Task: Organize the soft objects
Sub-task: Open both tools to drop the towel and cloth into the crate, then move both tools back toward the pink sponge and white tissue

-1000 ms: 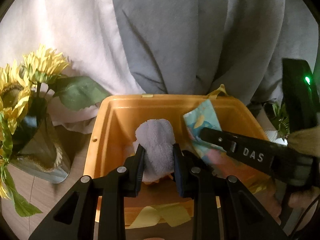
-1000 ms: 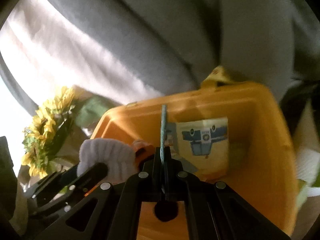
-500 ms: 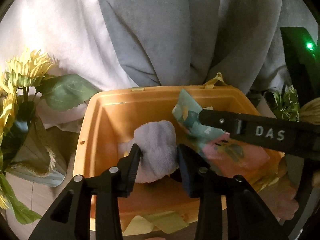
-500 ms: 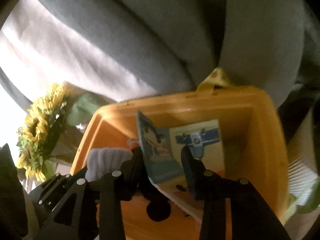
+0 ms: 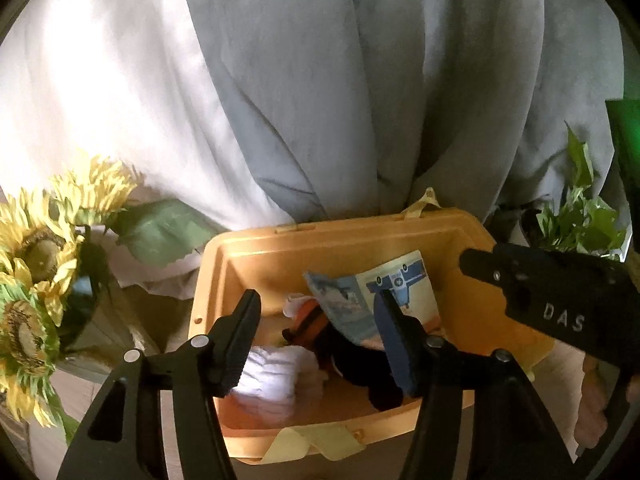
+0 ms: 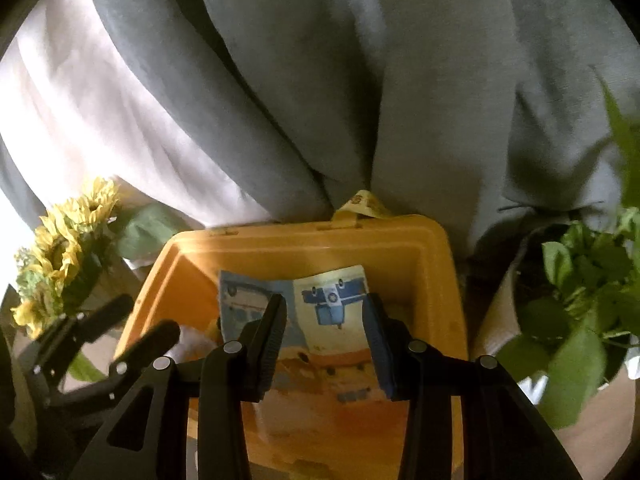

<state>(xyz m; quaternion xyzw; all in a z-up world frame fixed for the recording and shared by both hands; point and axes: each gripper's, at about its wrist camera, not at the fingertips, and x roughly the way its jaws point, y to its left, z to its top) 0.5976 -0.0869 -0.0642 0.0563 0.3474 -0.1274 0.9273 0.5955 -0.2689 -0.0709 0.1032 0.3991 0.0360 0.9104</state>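
Both hand-held grippers hung over the orange bin (image 5: 400,236) at the lower centre of each view, the left hand-held gripper (image 5: 316,340) and the right hand-held gripper (image 6: 324,340) each spread wide and holding nothing. Inside the bin lay a white rolled towel (image 5: 276,372) at lower left, a dark orange-and-black soft toy (image 5: 344,348) beside it, and a blue airplane-print cloth book (image 6: 332,300) leaning against the far wall. Sunflowers (image 5: 36,264) stood at the left edge, a leafy plant (image 6: 580,304) at the right.
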